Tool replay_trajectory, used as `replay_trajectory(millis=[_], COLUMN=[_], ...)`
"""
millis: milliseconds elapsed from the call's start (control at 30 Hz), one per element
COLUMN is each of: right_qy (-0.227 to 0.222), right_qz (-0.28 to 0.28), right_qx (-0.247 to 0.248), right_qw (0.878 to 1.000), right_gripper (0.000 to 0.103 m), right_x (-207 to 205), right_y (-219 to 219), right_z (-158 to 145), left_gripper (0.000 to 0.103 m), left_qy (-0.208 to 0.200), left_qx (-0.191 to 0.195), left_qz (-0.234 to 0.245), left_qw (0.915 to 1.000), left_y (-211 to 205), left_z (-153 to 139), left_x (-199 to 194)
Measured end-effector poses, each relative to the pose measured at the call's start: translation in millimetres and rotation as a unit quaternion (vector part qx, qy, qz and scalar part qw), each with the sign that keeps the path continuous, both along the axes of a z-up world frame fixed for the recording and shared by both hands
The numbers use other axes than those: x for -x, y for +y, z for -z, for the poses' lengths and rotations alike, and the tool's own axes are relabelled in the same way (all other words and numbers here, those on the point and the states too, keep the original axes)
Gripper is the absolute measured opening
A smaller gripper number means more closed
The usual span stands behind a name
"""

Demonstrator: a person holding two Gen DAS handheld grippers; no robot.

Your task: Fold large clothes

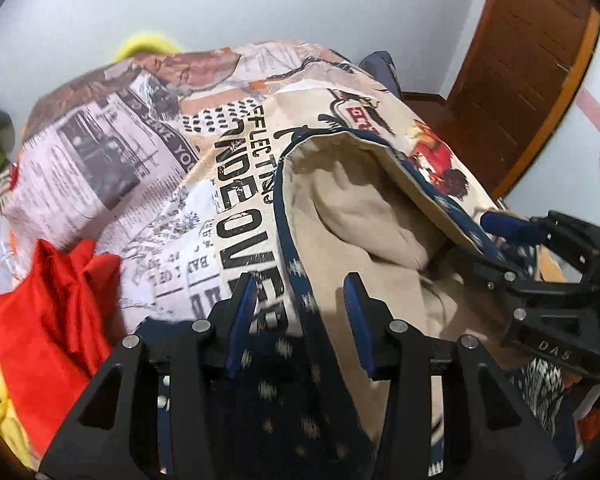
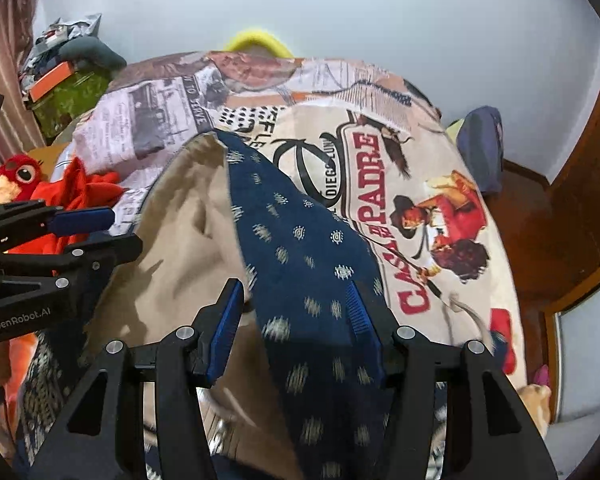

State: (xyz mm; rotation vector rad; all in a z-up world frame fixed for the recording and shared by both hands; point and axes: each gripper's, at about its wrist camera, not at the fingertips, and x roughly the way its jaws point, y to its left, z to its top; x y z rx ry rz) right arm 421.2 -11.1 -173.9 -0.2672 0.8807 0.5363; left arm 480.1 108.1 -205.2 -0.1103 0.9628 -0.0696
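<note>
Printed bedspread (image 2: pixel 440 184) covers bed. Navy patterned garment (image 2: pixel 308 248) with beige lining lies on it, long axis running from grippers away toward far wall, far end narrowing to point. Left gripper (image 1: pixel 300 312) jaws apart, released, cloth loose between. Right gripper (image 2: pixel 296 320) likewise spread, gripping nothing.

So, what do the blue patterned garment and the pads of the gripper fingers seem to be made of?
Blue patterned garment: seemingly woven cloth, matte; it creases softly, and its plain beige inner side looks like a lining. The fibre cannot be told.

Finger pads: probably blue rubber or soft plastic, with fine ridges across the face; the fingers behind them look like hard black plastic or metal, with bright pins.
</note>
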Motion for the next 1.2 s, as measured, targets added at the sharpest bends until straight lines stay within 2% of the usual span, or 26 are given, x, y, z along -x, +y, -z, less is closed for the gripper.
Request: replay_trajectory(millis=[167, 200, 233, 267, 300, 333, 433, 600, 800, 967, 1200], right_qy=[-0.001, -0.005, -0.003, 0.007, 0.015, 0.021, 0.014, 0.002, -0.027, -0.018, 0.012], right_qz=[0.014, 0.018, 0.02, 0.017, 0.014, 0.011, 0.004, -0.013, -0.012, -0.008, -0.009], right_qx=[-0.018, -0.02, -0.024, -0.033, -0.041, -0.049, -0.054, -0.064, -0.065, -0.075, -0.071], right_qw=[1.0, 1.0, 1.0, 0.999, 0.999, 0.999, 0.998, 0.998, 0.997, 0.997, 0.997], right_gripper=[0.049, 0.045, 0.033, 0.027, 0.018, 0.014, 0.009, 0.007, 0.007, 0.006, 0.006], right_x=[-17.1, -18.1, -20.3, -22.0, -24.9, -25.9, -17.5, 6.8, 46.1, 78.0, 122.0], right_y=[0.5, -0.3, -0.8, -2.0, -1.7, -2.6, -6.9, -23.5, -51.5, -75.0, -100.5], right_z=[8.6, 8.4, 7.7, 7.5, 7.7, 7.0, -0.3, -26.0, -62.3, -71.6, -60.7], left_gripper=[0.044, 0.038, 0.026, 0.02, 0.009, 0.007, 0.006, 0.006, 0.006, 0.006, 0.006], left_qy=[0.01, 0.008, 0.007, 0.009, 0.011, 0.01, -0.004, -0.041, -0.053, -0.04, 0.004], left_qx=[0.005, 0.0, -0.001, 0.005, 0.01, 0.015, 0.011, 0.019, 0.017, 0.027, 0.034], left_qz=[-0.012, -0.021, -0.024, -0.021, -0.021, -0.019, -0.008, 0.037, 0.076, 0.093, 0.117], left_qw=[0.9999, 0.9997, 0.9997, 0.9997, 0.9997, 0.9997, 0.9999, 0.9983, 0.9955, 0.9944, 0.9925], left_y=[0.4, 1.0, 1.4, 1.6, 1.7, 1.2, -4.5, -21.0, -48.8, -65.3, -76.3], left_z=[21.1, 23.8, 25.9, 27.5, 28.0, 27.3, 15.6, -29.3, -70.2, -77.6, -56.4], left_x=[-20.8, -23.7, -26.1, -27.8, -28.0, -27.4, -18.8, 15.0, 61.9, 103.2, 154.5])
